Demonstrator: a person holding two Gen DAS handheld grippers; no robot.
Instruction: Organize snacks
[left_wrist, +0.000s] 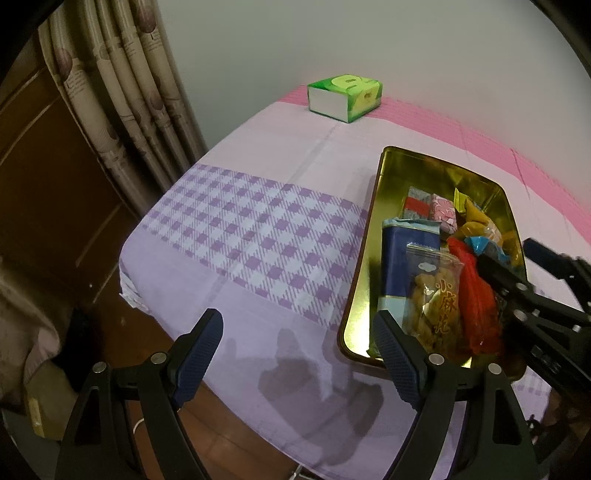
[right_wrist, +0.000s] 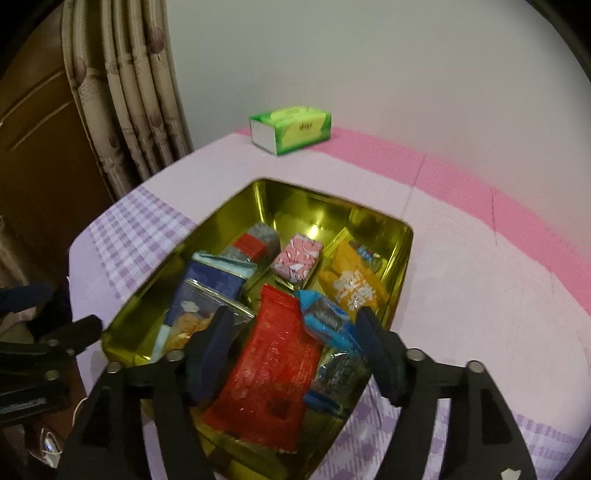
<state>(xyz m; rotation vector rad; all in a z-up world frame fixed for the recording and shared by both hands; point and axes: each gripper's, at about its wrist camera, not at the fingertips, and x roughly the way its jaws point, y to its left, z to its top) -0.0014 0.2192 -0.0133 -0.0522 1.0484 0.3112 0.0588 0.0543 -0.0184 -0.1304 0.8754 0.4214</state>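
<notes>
A gold metal tin (right_wrist: 310, 206) (left_wrist: 406, 166) lies on the purple cloth and holds several snack packets. Among them are a red packet (right_wrist: 273, 365) (left_wrist: 476, 299), a blue wrapper (right_wrist: 325, 321), a yellow packet (right_wrist: 351, 288), a pink sweet (right_wrist: 297, 260), a dark blue packet (right_wrist: 210, 284) (left_wrist: 402, 258) and a clear bag of fried twists (left_wrist: 436, 299). My right gripper (right_wrist: 293, 350) is open above the tin, its fingers either side of the red packet. My left gripper (left_wrist: 299, 358) is open over the cloth at the tin's near left corner.
A green tissue box (left_wrist: 345, 96) (right_wrist: 291, 129) stands at the back of the table (left_wrist: 258, 236) by the white wall. A curtain (left_wrist: 122, 92) and a brown wooden door hang to the left. The table's left edge drops to a brown floor.
</notes>
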